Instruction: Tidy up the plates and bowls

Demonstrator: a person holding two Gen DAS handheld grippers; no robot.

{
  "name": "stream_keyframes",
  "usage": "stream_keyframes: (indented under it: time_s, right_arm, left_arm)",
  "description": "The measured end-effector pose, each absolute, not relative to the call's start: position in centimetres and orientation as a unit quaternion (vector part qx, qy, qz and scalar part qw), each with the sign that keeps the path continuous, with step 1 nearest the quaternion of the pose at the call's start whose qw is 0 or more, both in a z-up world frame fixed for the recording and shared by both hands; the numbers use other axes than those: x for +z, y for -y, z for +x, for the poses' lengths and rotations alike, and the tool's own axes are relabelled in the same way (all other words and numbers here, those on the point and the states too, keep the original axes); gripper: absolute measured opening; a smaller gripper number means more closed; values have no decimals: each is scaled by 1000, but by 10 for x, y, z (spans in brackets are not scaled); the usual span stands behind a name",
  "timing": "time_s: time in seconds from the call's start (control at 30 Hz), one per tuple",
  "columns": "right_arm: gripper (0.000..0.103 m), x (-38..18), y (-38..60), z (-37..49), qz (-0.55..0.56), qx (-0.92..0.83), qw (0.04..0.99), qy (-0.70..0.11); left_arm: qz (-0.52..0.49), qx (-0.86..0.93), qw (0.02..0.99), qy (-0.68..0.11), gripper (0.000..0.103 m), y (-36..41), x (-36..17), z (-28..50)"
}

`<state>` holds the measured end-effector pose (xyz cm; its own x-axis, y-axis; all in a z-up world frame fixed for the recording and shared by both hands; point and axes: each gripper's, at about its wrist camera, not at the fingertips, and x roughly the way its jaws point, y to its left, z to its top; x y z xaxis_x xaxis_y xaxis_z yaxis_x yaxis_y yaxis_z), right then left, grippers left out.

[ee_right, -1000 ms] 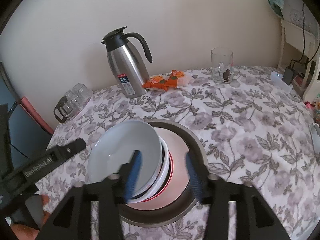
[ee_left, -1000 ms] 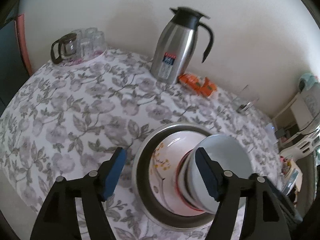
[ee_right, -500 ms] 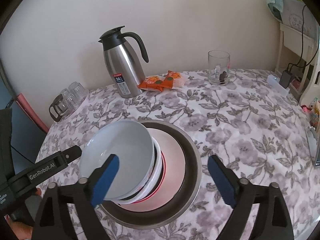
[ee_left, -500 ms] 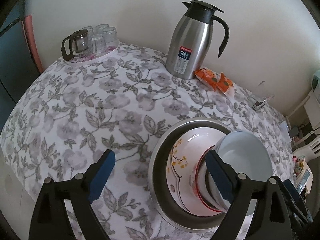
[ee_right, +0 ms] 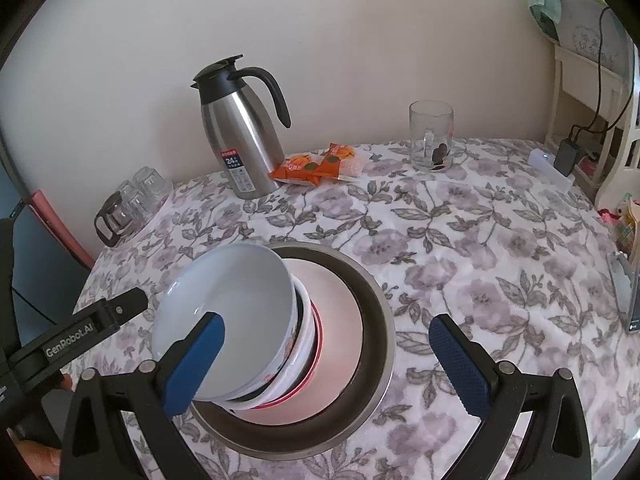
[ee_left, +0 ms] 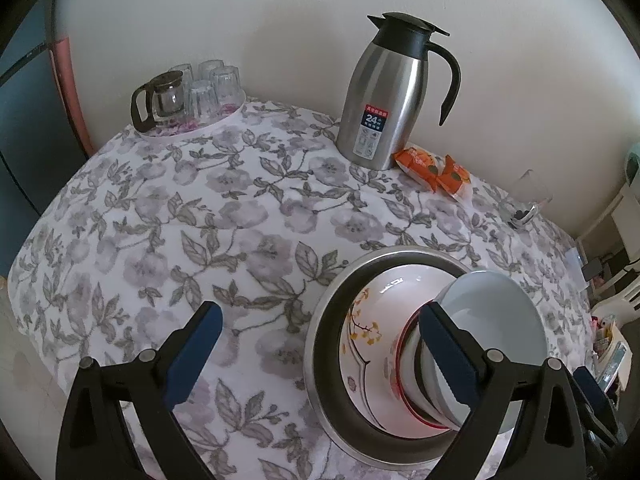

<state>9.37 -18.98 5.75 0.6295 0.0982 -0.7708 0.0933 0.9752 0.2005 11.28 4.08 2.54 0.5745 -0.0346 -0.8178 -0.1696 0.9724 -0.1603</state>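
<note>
A steel basin (ee_left: 318, 344) (ee_right: 380, 312) sits on the flowered tablecloth. In it lies a white plate with yellow blossoms (ee_left: 368, 320), and on that a tilted stack of bowls, red-rimmed at the bottom (ee_left: 402, 364) and with a pale grey bowl (ee_left: 492, 320) (ee_right: 236, 296) on top. My left gripper (ee_left: 320, 356) is opening; its right pad is in front of the stack, with nothing pinched. My right gripper (ee_right: 328, 364) is opening too, hovering over the stack and basin, pads clear of them. One of the left gripper's fingers (ee_right: 96, 322) shows left of the stack.
A steel thermos jug (ee_left: 384, 100) (ee_right: 240, 136) stands by the wall, with orange snack packets (ee_left: 432, 168) (ee_right: 316, 164) beside it. A tray with a glass teapot and tumblers (ee_left: 188, 96) is at the back left. A glass mug (ee_right: 431, 136) and a white shelf with cables (ee_right: 580, 80) are on the right.
Both pairs of jaws have spread much wider; the right one stood narrow by the stack's edge before. The left view has tipped slightly. The stack still leans in the basin.
</note>
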Motion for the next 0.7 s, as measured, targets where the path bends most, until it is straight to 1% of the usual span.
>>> stream_keyframes:
  time_s: [0.17,0.4,0.6,0.7]
  right_arm:
    - [103,58,190,93,112,-2,896,-430]
    - [103,62,193,87,111,-4,899,-425]
    - [103,64,196,77,116,-5,901,-418]
    - [103,63,196,70,116,-5,902,-416]
  left_arm:
    - [-96,40,883,-458,99,-37,27,113]
    - [-103,33,885,-452,99,-37,30,108]
    - [-69,52,887,-453,99,-32,30,101]
    - [-68,51,885,-457,99,-32,28,95]
